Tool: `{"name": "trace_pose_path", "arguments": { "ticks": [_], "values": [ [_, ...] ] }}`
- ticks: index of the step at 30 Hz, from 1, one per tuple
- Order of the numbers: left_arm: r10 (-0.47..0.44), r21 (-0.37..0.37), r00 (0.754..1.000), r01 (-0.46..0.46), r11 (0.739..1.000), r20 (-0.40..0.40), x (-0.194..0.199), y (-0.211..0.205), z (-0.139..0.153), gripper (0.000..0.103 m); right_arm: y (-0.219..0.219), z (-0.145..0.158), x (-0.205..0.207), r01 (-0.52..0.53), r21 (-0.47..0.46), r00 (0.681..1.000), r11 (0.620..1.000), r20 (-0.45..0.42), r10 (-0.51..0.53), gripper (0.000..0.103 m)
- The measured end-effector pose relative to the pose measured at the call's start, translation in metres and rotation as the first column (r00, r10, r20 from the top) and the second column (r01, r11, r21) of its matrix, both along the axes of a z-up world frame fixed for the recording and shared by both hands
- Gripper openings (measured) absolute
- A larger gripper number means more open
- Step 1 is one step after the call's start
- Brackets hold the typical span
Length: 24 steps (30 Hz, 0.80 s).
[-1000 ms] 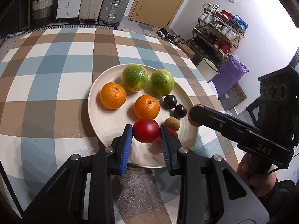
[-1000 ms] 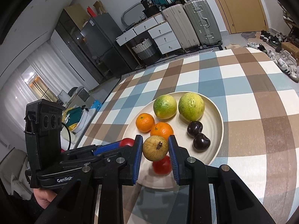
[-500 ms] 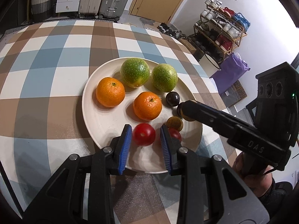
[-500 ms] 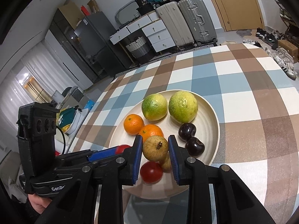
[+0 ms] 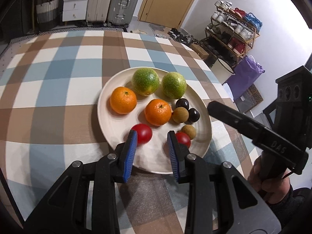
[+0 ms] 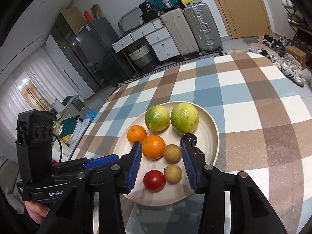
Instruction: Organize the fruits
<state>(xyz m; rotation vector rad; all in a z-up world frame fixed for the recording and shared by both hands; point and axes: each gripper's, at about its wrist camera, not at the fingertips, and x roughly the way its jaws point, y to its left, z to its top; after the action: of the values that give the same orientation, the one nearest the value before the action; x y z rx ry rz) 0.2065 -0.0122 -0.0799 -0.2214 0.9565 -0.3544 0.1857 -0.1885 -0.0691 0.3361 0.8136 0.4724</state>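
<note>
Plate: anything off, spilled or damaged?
Nothing stands out. All fruit sits on the plate, paired by kind; both the left gripper and the right gripper are open, empty.

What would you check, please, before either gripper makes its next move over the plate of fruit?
1. Left gripper open and holding nothing: ok.
2. Right gripper open and holding nothing: ok.
3. All fruit inside the plate rim, none on the tablecloth in view: ok.
4. Like fruits paired: the two brown fruits lie together, but one red tomato sits apart from the other: not ok.
5. Both dark plums visible: ok in the left view, partly hidden behind a finger in the right view.
</note>
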Motion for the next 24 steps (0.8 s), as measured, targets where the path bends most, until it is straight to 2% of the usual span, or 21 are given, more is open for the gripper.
{"name": "trace_pose_path", "arguments": {
  "ticks": [6,8,10,12,14,16,18,21,24],
  "values": [
    [0.02,0.031,0.999,-0.022,0.999,0.049,-0.017,0.004,0.017,0.028,-0.001,0.015,-0.014,0.015,-0.007,0.999,1.0,0.051,-0.015,0.051],
    [0.029,0.04,0.997,-0.032,0.999,0.076,-0.023,0.006,0.025,0.032,0.0,0.019,-0.018,0.016,-0.007,0.998,1.0,0.065,-0.015,0.055],
    [0.044,0.066,0.993,-0.051,0.997,0.106,-0.03,0.006,0.034,0.052,-0.001,0.024,-0.024,0.025,-0.003,0.996,1.0,0.091,-0.024,0.065],
    [0.062,0.073,0.988,-0.073,0.995,0.142,-0.037,0.009,0.042,0.061,-0.002,0.031,-0.032,0.036,0.002,0.992,0.999,0.124,-0.036,0.071],
    [0.074,0.063,0.983,-0.085,0.994,0.165,-0.044,0.012,0.05,0.066,-0.003,0.037,-0.038,0.04,0.001,0.988,0.999,0.149,-0.04,0.075],
    [0.088,0.064,0.979,-0.101,0.993,0.186,-0.05,0.013,0.058,0.078,-0.003,0.043,-0.043,0.045,-0.006,0.985,0.999,0.17,-0.044,0.086],
    [0.098,0.069,0.973,-0.115,0.991,0.209,-0.056,0.013,0.065,0.082,-0.004,0.049,-0.05,0.051,-0.009,0.979,0.999,0.199,-0.048,0.087],
    [0.121,0.079,0.962,-0.144,0.986,0.246,-0.069,0.013,0.077,0.084,-0.006,0.057,-0.062,0.077,-0.02,0.964,0.997,0.257,-0.069,0.098],
    [0.134,0.075,0.949,-0.161,0.984,0.286,-0.079,0.012,0.088,0.096,-0.007,0.064,-0.075,0.078,-0.027,0.947,0.997,0.315,-0.065,0.101]
  ]
}}
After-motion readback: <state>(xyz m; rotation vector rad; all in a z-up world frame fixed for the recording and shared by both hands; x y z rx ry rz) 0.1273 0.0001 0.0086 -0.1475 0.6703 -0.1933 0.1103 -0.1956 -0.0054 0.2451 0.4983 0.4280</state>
